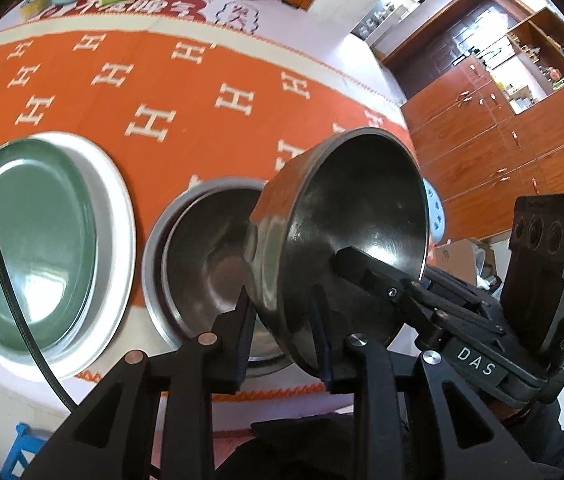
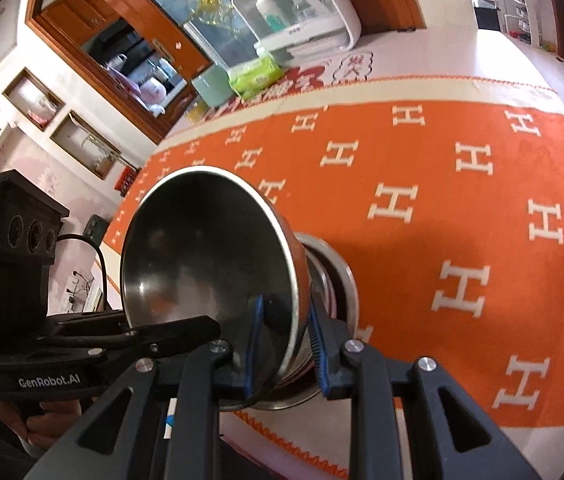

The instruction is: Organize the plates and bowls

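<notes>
Steel bowl (image 1: 345, 216): tilted, lifted off the counter (image 1: 186, 92), centre right of the left wrist view.
Right gripper (image 2: 283, 344): jaws narrow, pinching the bowl's rim.
Left gripper (image 1: 282, 340): jaws narrow, clamped on the same bowl's wall.
Stacked bowls (image 1: 202, 264): nested at lower centre, probably the destination.
Green plate (image 1: 30, 240): already on the white plate (image 1: 118, 216), lower left.
Left to do: likely nesting this bowl.

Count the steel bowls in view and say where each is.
2 for certain. One tilted bowl is gripped by the left tool and right tool. One resting bowl sits on the orange cloth; extra rims suggest more nested beneath.
</notes>
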The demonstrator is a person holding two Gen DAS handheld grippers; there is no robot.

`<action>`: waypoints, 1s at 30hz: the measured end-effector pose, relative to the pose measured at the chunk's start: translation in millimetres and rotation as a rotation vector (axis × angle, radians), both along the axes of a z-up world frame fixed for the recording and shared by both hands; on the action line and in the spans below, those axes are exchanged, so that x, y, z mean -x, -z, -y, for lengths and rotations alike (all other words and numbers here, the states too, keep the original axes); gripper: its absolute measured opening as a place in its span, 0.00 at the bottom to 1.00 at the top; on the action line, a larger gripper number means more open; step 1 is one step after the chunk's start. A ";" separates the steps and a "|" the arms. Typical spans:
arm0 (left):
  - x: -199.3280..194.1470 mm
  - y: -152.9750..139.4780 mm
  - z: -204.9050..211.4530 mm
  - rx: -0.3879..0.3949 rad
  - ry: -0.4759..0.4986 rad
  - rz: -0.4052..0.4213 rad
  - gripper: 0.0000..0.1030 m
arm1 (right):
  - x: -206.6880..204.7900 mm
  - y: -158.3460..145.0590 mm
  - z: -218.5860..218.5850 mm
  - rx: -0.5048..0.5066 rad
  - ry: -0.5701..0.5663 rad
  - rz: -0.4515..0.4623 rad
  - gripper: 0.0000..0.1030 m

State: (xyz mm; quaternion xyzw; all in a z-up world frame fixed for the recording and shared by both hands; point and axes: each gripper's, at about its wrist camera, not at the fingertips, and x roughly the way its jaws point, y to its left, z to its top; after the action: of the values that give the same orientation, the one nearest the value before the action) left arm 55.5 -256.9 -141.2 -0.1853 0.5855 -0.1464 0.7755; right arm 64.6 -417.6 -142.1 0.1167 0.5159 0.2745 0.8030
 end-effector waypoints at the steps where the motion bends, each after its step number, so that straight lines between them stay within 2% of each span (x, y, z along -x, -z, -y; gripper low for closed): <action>1: 1.2 2.0 -2.0 -0.007 0.005 -0.012 0.24 | 1.4 0.6 -3.6 0.008 -0.002 -0.005 0.23; 6: 3.2 10.4 -12.2 -0.022 0.034 -0.053 0.24 | 7.8 5.3 -18.8 0.056 -0.008 -0.036 0.23; 13: 1.5 17.6 -19.8 -0.030 0.124 -0.112 0.28 | 13.7 11.8 -29.8 0.128 0.051 -0.089 0.24; 22: -0.1 13.2 -35.4 -0.011 0.186 -0.103 0.33 | 28.6 7.3 -33.4 0.140 0.170 -0.090 0.27; 30: 3.3 -1.4 -44.8 0.005 0.250 -0.012 0.41 | 41.9 6.5 -34.6 0.123 0.290 -0.095 0.32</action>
State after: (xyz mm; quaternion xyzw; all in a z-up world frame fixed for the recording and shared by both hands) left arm 52.2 -212.1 -139.7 -0.1135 0.6085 -0.2422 0.7471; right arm 22.7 -383.0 -148.6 0.1533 0.5469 0.1179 0.8145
